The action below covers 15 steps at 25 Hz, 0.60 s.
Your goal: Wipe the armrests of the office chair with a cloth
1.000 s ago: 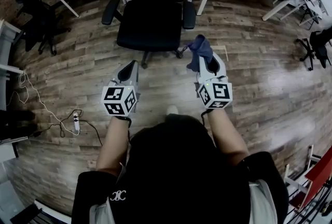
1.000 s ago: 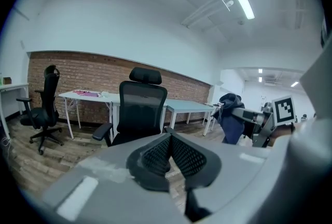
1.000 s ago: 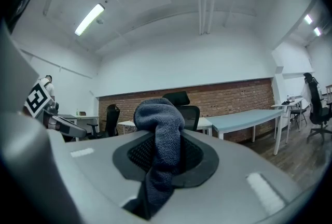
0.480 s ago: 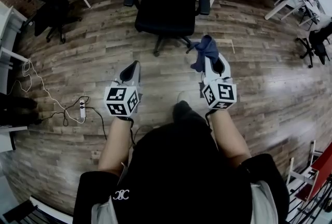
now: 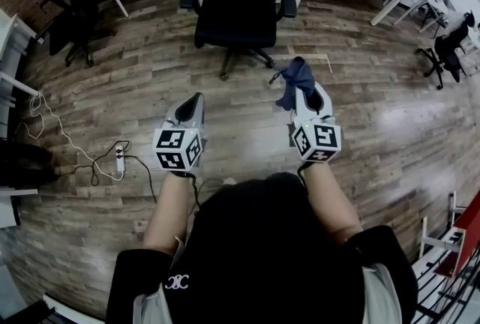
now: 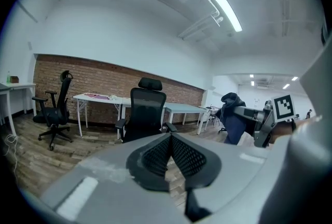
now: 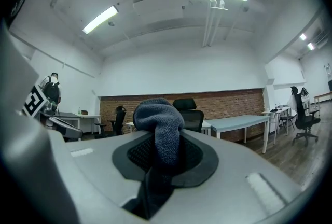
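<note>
Since a second ago the office chair (image 5: 236, 4) has drawn further away from both tools in the head view, which now sit well short of it over the wood floor (image 5: 150, 67). The cloth (image 5: 296, 79) is dark blue and knitted-looking. It bunches up out of the right tool (image 5: 309, 95), whose jaws are clamped on it, in front of the chair and off toward one armrest (image 5: 289, 6), not touching it. The left tool (image 5: 196, 100) is pressed closed with nothing in its jaws, also in front of the chair. The chair's back is cut off by the head view's top edge, and in the right gripper view the cloth hides most of the chair.
</note>
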{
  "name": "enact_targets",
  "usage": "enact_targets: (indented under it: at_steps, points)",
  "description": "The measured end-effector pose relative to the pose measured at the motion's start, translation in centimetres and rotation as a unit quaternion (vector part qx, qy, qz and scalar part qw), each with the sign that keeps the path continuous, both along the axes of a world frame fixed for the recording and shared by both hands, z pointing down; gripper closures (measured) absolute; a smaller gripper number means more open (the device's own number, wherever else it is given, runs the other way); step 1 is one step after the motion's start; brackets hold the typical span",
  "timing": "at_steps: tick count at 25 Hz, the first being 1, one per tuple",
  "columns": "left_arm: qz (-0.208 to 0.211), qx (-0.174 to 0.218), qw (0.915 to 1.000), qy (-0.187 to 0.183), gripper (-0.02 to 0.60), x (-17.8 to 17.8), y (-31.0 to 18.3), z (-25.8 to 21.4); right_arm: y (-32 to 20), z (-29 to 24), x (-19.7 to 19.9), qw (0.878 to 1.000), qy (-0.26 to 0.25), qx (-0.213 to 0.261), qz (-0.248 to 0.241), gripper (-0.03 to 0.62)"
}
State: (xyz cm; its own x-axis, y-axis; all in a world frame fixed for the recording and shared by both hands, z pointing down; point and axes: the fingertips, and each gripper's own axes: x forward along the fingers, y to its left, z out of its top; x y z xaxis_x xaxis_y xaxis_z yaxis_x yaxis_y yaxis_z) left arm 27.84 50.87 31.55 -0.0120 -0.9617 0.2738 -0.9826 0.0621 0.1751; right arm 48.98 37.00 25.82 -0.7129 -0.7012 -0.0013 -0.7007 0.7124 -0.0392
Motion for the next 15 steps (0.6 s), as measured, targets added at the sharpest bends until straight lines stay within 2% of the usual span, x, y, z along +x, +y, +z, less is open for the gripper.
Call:
enact_targets:
  at_steps: [5, 10, 15]
  points:
    - [-0.003, 0.0, 1.0, -0.004, 0.577, 1.4, -0.1, -0.3, 0.4, -1.0, 1.1, 1.0, -0.002, 0.003, -0.018, 0.522]
    - [0.009, 0.0, 0.9999, -0.006, 0.577, 4.3, -0.8, -0.8, 0.4, -1.5, 3.7, 1.0, -0.009, -0.002, -0.019, 0.522]
    - [0.0, 0.002, 1.0, 0.006, 0.577, 6.5, -1.2, -1.1, 0.7, -1.2, 5.8, 0.999, 0.024, 0.013, -0.023, 0.522]
